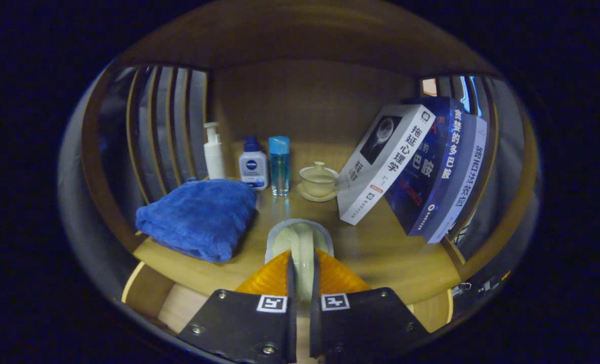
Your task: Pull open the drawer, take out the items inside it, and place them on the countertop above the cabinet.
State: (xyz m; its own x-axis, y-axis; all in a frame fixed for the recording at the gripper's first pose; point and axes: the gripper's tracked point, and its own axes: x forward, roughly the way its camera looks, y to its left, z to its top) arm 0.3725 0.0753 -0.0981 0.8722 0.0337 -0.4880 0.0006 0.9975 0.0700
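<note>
Gripper point(302, 270) fingers clamped on a pale green, rounded item point(300, 240) with a grey rim, wooden countertop point(380, 247) beneath, folded blue towel point(198, 217) at ten o'clock, lidded cup point(319, 181) at twelve

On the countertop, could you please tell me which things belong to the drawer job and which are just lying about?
Job:
hand-held gripper, shut on a pale cup
countertop

Lying about:
blue towel
pump bottle
lotion bottle
blue bottle
lidded teacup
leaning books

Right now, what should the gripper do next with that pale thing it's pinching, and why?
Probably lower it and let go. The gripper looks shut on a pale flat item just above the wooden countertop, with bare wood under it between the blue towel and the leaning books.
</note>
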